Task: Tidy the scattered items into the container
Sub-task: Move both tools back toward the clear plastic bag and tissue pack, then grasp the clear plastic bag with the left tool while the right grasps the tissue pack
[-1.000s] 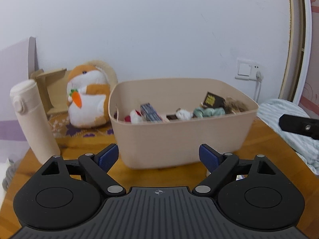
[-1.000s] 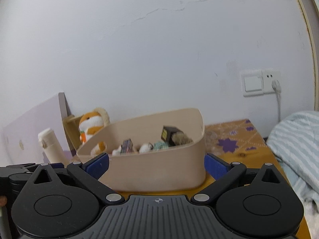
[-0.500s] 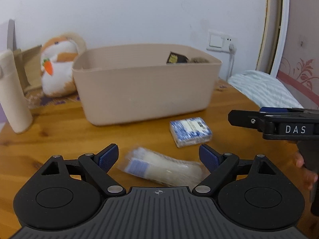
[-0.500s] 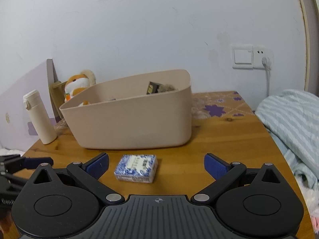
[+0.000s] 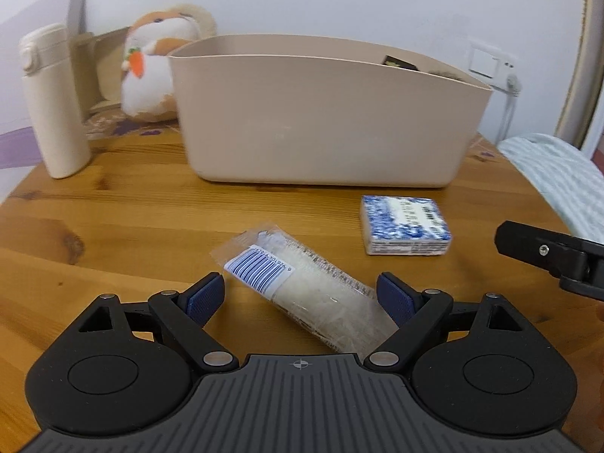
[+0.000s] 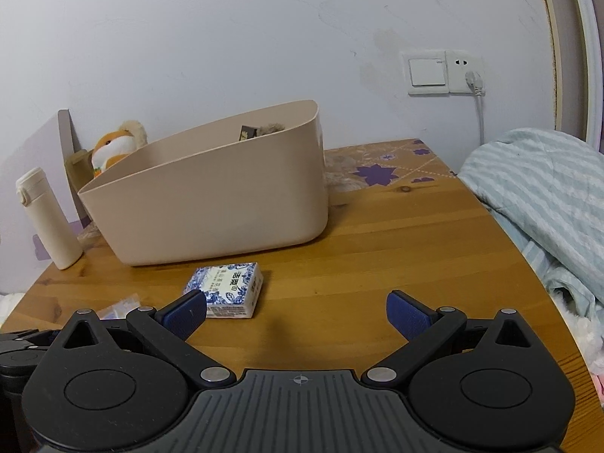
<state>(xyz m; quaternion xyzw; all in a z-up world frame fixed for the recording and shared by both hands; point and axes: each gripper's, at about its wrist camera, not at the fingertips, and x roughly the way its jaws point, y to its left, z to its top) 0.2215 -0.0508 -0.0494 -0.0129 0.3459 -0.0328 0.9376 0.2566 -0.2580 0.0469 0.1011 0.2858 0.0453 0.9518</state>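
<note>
Now we are holding the left gripper (image 5: 300, 296) spread wide over the bench (image 5: 113, 219), its blue pads (image 5: 205, 296) standing on either side of a clear packet (image 5: 302, 287) without pressing on it. The packet is lying slantwise between the jaws, its barcode end nearer the left pad and its far end poking out ahead of the gripper. Ahead and to the right of this gripper a blue-and-white box (image 5: 406, 224) is lying flat on the bench, and beyond both things the beige tub (image 5: 321, 113) is standing, with a dark carton (image 5: 396, 62) showing above its rim.

We are holding the right gripper (image 6: 296, 315) spread as well, with nothing between its pads. The box (image 6: 226, 288) is sitting just ahead of its left pad, partly hidden behind it; whether they are touching we cannot tell. The tub (image 6: 211, 204) is standing farther ahead and left. Left of the tub, a cream flask (image 5: 53, 102) is standing upright, and a plush toy (image 5: 151, 71) is sitting behind it.
</note>
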